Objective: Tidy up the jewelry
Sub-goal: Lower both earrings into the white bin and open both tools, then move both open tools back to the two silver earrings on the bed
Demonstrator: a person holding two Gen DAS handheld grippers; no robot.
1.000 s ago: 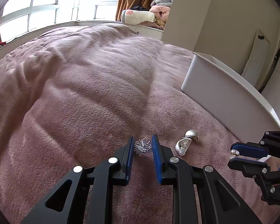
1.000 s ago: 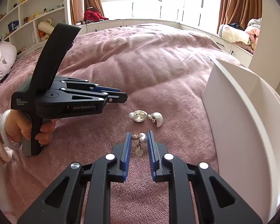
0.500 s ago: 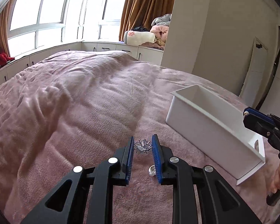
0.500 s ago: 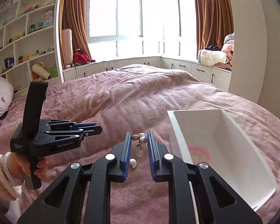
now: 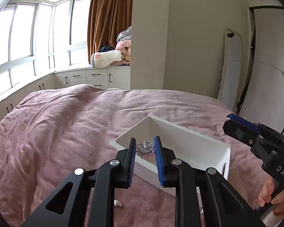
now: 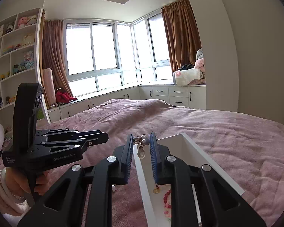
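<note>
Both sets of jaws are clamped on jewelry: left gripper (image 5: 144, 149) pinches a spiky silver brooch (image 5: 144, 149), right gripper (image 6: 141, 144) a pearl earring (image 6: 143, 145) with a dangly drop, both above the white box (image 5: 195, 147) on the pink bedspread (image 5: 66, 128).

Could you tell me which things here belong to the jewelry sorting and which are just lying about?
Part of the job:
- brooch in the left gripper
- pearl earring in the right gripper
- white box
- red beads in the box
- loose earring on the bedspread

Just lying about:
- folded blankets
- shelf toys
- red cloth
</note>
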